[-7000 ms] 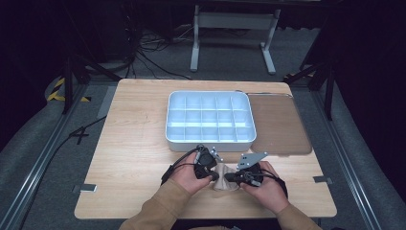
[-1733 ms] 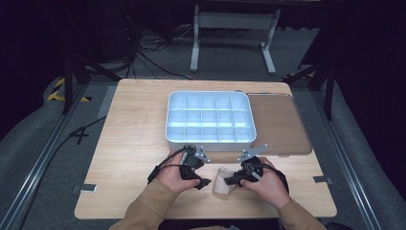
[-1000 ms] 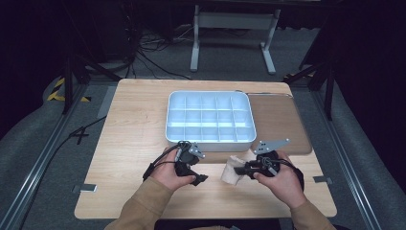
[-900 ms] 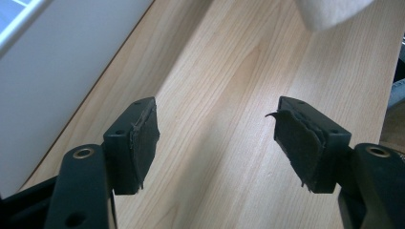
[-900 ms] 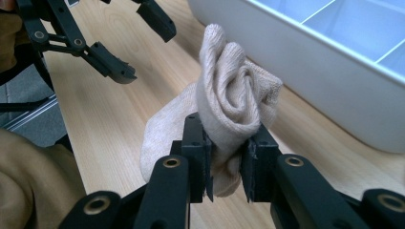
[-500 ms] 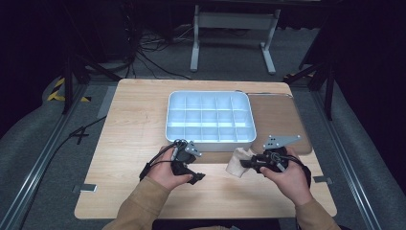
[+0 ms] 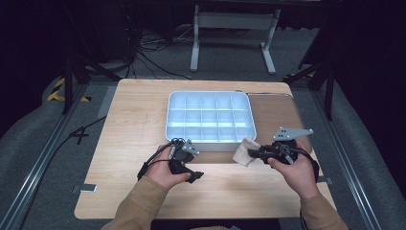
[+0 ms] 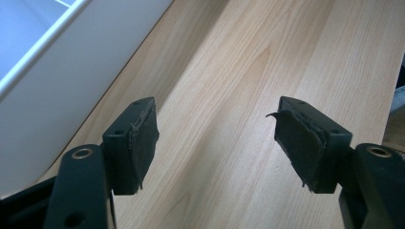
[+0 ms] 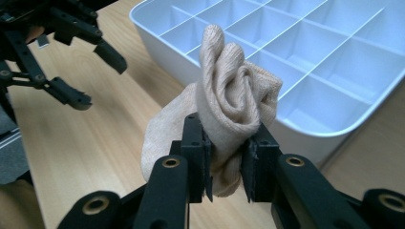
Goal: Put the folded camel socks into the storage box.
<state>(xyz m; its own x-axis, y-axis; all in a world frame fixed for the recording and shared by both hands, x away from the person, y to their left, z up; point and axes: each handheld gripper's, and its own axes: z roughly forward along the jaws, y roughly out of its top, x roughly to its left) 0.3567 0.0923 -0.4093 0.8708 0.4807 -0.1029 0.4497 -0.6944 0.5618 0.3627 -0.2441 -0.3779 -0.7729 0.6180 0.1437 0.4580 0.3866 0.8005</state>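
Two grippers flank the white tray (image 7: 210, 117) at the table's (image 7: 129, 115) near edge. Right gripper (image 9: 227, 169) pinches a rolled beige sock (image 9: 229, 109) at the tray's 5 o'clock corner — its own view shows the empty compartments behind. Left gripper (image 8: 217, 138), at 7 o'clock, gapes — nothing between.

Beige ribbed sock (image 9: 234, 105) beside white divided tray (image 9: 334, 52). Black fingers (image 9: 196, 143) under the sock. Pale wood-grain surface (image 7: 139, 120) below the tray, brown mat (image 7: 275, 115) right of it.
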